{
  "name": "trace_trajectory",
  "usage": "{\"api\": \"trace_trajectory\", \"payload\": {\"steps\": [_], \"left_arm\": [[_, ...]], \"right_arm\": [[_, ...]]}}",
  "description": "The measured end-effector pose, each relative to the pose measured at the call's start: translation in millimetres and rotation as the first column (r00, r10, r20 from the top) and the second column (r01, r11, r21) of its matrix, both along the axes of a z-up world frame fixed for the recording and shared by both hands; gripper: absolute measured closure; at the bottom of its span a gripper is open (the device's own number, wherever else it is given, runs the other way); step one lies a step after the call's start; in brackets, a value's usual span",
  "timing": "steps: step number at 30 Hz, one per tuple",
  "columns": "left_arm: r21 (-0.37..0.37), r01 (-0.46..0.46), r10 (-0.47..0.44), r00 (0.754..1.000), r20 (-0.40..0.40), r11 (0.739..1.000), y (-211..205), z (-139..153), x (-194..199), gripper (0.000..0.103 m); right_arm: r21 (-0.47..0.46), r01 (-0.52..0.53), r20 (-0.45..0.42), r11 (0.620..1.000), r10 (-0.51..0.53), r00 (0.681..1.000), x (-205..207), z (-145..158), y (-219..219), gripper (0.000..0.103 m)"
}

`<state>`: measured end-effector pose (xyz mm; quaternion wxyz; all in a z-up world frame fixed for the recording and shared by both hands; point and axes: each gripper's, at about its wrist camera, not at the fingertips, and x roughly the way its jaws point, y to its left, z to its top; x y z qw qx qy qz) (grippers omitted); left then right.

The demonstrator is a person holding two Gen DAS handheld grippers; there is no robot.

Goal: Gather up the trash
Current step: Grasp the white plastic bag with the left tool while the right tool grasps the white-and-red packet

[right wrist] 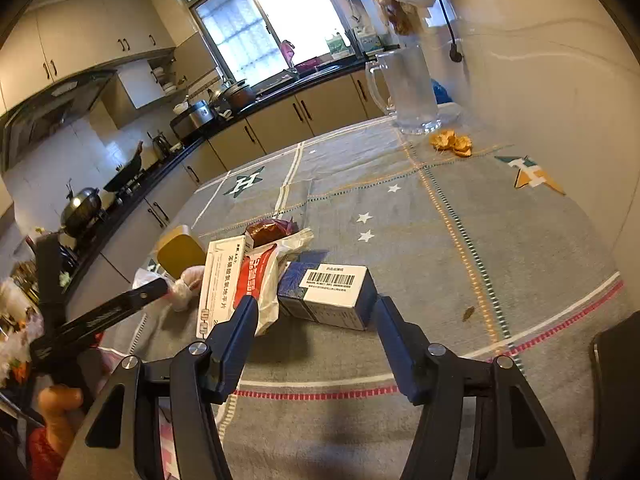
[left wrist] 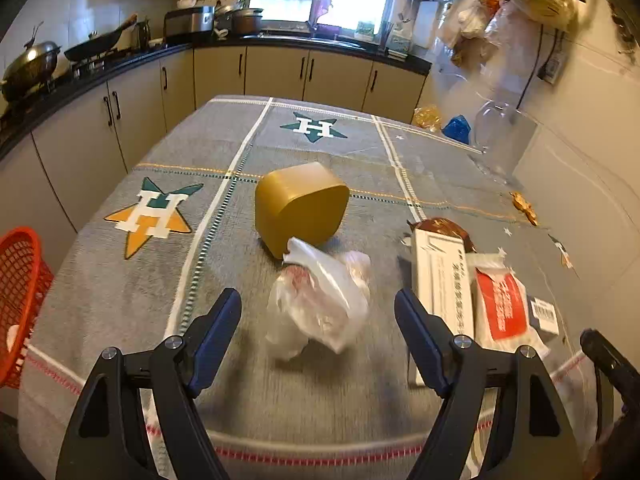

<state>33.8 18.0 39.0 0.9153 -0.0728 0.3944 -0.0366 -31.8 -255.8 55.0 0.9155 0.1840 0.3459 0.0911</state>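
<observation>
A crumpled clear plastic bag (left wrist: 320,300) lies on the grey tablecloth (left wrist: 224,208), just ahead of my open, empty left gripper (left wrist: 318,306). Right of it lie a white flat box (left wrist: 442,280), a red-and-white packet (left wrist: 500,304) and a brown wrapper (left wrist: 444,226). My right gripper (right wrist: 316,312) is open and empty, its tips on either side of a blue-and-white barcode box (right wrist: 332,294). The white flat box (right wrist: 220,280), red packet (right wrist: 260,276), brown wrapper (right wrist: 266,232) and plastic bag (right wrist: 184,284) lie to its left. Orange peel (right wrist: 452,142) lies far right.
A gold rounded box (left wrist: 300,204) stands mid-table behind the bag. A red basket (left wrist: 18,300) sits beyond the table's left edge. A glass pitcher (right wrist: 408,88) stands at the far right by the wall. Kitchen counters with pots run behind.
</observation>
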Motion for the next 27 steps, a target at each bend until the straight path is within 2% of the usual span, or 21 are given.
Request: {"api": "trace_trajectory", "payload": {"steps": [1, 2, 3, 4, 6, 8, 11, 13, 17, 20, 22, 27], "left_arm": [[-0.003, -0.005, 0.005, 1.0, -0.005, 1.0, 1.1, -2.0, 2.8, 0.026], [-0.008, -0.008, 0.007, 1.0, -0.017, 1.0, 2.0, -5.0, 6.5, 0.033], [-0.02, -0.004, 0.004, 0.999, -0.033, 1.0, 4.0, -8.8, 9.6, 0.041], [-0.029, 0.0, -0.001, 0.999, -0.046, 1.0, 5.1, -11.3, 11.3, 0.057], [-0.057, 0.011, -0.015, 0.999, -0.053, 0.998, 8.3, -13.9, 11.5, 0.058], [-0.026, 0.017, -0.018, 0.999, -0.036, 1.0, 6.9, -11.1, 7.3, 0.064], [-0.018, 0.03, -0.03, 0.999, -0.011, 0.999, 6.9, -5.6, -2.0, 0.066], [-0.008, 0.03, -0.03, 0.999, 0.018, 1.0, 9.1, 1.3, -11.3, 0.066], [0.018, 0.024, -0.025, 0.995, 0.101, 1.0, 18.6, 21.8, -35.0, 0.066], [0.039, 0.01, -0.017, 0.987, 0.161, 0.999, 28.6, 37.5, -53.2, 0.066], [0.047, -0.006, -0.003, 0.981, 0.194, 0.999, 38.2, 45.8, -65.2, 0.066], [0.045, -0.048, 0.037, 0.973, 0.226, 0.998, 64.3, 57.5, -81.6, 0.066]], "right_arm": [[-0.007, 0.0, -0.003, 1.0, 0.0, 1.0, 1.7, 0.2, 1.4, 0.038], [-0.016, 0.002, -0.004, 1.0, -0.002, 1.0, 3.6, 0.9, 2.7, 0.038], [-0.018, -0.002, -0.002, 1.0, 0.002, 1.0, 4.6, 1.7, 4.8, 0.038], [-0.014, -0.015, 0.0, 1.0, 0.015, 1.0, 5.6, 2.8, 8.3, 0.038], [0.0, -0.049, -0.003, 0.999, 0.049, 0.999, 8.0, 3.8, 17.1, 0.038], [0.019, -0.079, -0.016, 0.997, 0.08, 0.997, 11.5, 2.7, 25.9, 0.038], [0.055, -0.102, -0.064, 0.993, 0.105, 0.992, 19.6, -4.4, 35.5, 0.038], [0.078, -0.099, -0.102, 0.992, 0.107, 0.989, 25.3, -11.4, 38.2, 0.049], [0.119, -0.082, -0.156, 0.99, 0.101, 0.983, 34.1, -23.8, 41.4, 0.054], [0.132, -0.089, -0.179, 0.987, 0.112, 0.977, 44.1, -31.0, 47.4, 0.065], [0.134, -0.088, -0.185, 0.987, 0.112, 0.976, 47.7, -34.2, 50.8, 0.078], [0.093, -0.087, -0.135, 0.992, 0.099, 0.986, 39.1, -25.5, 56.5, 0.09]]}}
